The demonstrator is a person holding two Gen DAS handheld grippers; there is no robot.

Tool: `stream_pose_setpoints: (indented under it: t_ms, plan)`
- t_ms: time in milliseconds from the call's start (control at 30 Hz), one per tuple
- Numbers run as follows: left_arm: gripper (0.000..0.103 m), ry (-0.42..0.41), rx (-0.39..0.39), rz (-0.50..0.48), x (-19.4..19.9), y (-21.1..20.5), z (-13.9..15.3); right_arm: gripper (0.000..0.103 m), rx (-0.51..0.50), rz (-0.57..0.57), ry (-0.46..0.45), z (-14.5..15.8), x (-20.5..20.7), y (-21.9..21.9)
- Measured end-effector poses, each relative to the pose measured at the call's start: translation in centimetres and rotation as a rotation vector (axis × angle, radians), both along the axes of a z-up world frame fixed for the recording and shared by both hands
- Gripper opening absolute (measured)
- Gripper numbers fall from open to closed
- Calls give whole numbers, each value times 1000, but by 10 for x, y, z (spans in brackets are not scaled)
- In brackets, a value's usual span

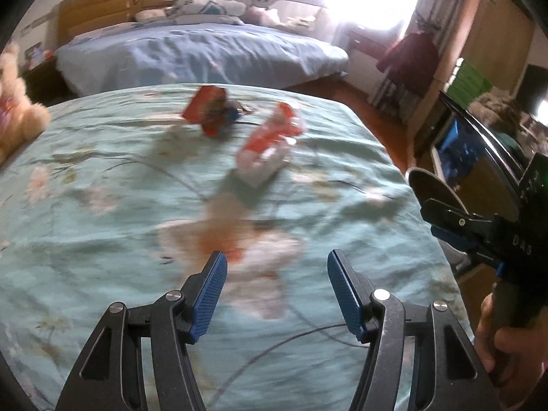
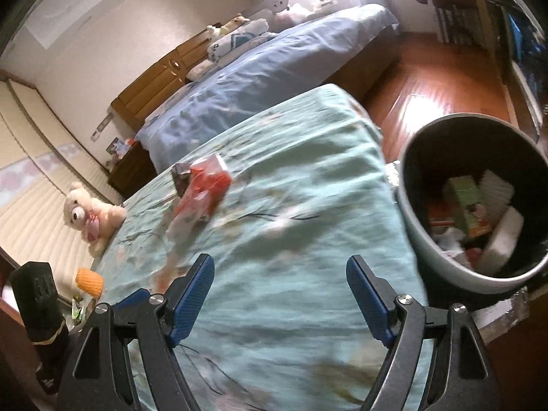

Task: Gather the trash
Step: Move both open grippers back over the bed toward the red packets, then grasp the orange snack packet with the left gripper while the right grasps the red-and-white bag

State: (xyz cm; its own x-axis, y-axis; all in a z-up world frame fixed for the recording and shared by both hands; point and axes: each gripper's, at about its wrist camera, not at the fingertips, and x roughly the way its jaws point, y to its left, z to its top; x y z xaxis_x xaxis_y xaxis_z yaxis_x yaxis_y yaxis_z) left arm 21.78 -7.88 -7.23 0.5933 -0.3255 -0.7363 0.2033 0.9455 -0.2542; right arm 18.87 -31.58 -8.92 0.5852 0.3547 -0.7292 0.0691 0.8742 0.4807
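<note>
Matt floral cloth bedspread (image 2: 274, 212) – glossy wood floor (image 2: 428, 89) at one o'clock – ribbed blue pads (image 1: 209, 294)

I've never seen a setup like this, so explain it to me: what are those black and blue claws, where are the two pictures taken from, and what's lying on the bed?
Each picture comes from a camera mounted on a tool a person carries. The left hand-held gripper and right hand-held gripper are both open and empty. On the green floral bedspread lie blurred red-and-white wrappers and a red packet. Beside the bed stands a round grey bin already holding rubbish. A cream teddy bear sits at the bed's edge.
</note>
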Motion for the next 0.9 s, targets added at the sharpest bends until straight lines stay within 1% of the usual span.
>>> stream_pose_setpoints:
  t_ms: [200,367,500,700,900]
  plan:
    - [61,-5,-2,68,6,31,5,81,12,54,-5,-2,16,31]
    - [61,-15,1,123,24,54,7,81,19,77,-12,-3,34,54]
    - [61,-19,7,147,46,60,6,81,26,83,-20,-4,48,65]
    - [61,-16,16,110,88,54,2,79,48,73,-18,-8,67,72]
    - [60,-13,39,74,139,38,-13,79,75,47,-21,-8,68,64]
